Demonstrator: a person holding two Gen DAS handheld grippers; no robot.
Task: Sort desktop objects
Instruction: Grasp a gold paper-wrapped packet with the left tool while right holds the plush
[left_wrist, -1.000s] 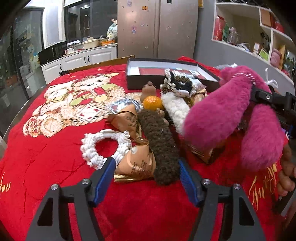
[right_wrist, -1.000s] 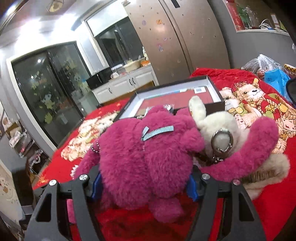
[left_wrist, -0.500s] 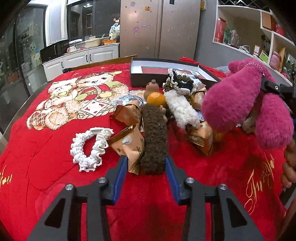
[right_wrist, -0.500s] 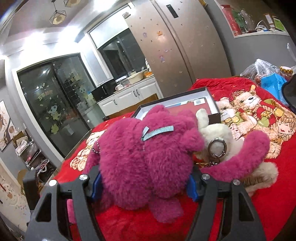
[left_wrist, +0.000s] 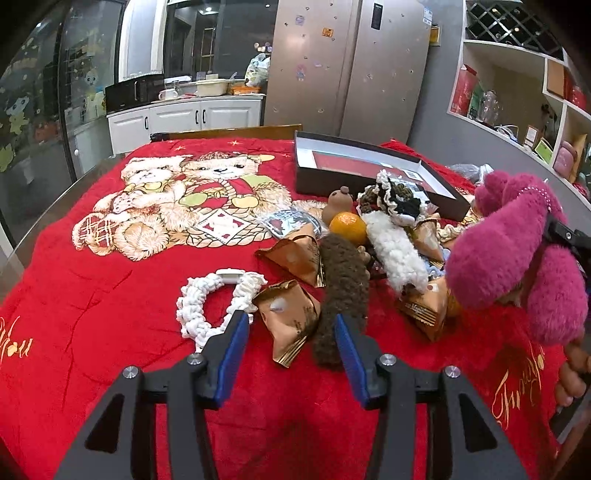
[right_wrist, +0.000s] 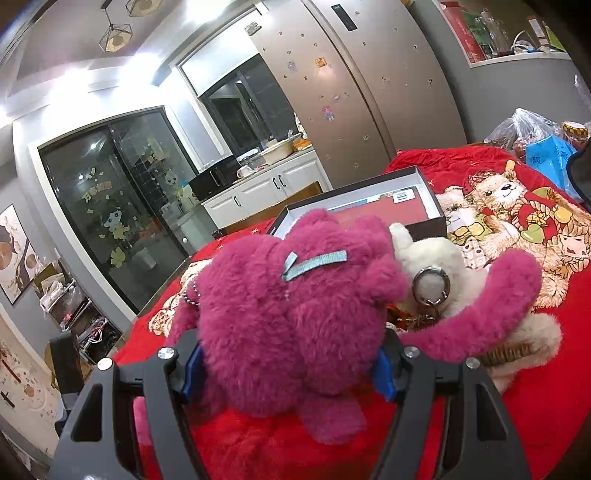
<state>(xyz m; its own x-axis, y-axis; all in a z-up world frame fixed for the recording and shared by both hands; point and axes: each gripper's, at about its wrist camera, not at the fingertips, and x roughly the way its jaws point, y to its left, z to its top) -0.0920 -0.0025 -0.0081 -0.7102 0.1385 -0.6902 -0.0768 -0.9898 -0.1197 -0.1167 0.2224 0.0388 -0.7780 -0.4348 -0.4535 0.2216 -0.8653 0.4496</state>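
A red cloth (left_wrist: 92, 314) printed with tan teddy bears and gold lettering covers the table. On it lie a white braided ring (left_wrist: 207, 302), gold-brown wrappers (left_wrist: 288, 321), a dark brown fuzzy strip (left_wrist: 343, 295), an orange fruit (left_wrist: 348, 227) and a black box (left_wrist: 369, 166) with a red and white inside. The magenta plush (right_wrist: 295, 314) carries a pale blue ribbon, beside a cream plush (right_wrist: 443, 266).

A steel fridge (left_wrist: 347, 66) stood at the far wall, white cabinets (left_wrist: 184, 118) left, open shelving (left_wrist: 524, 92) right.
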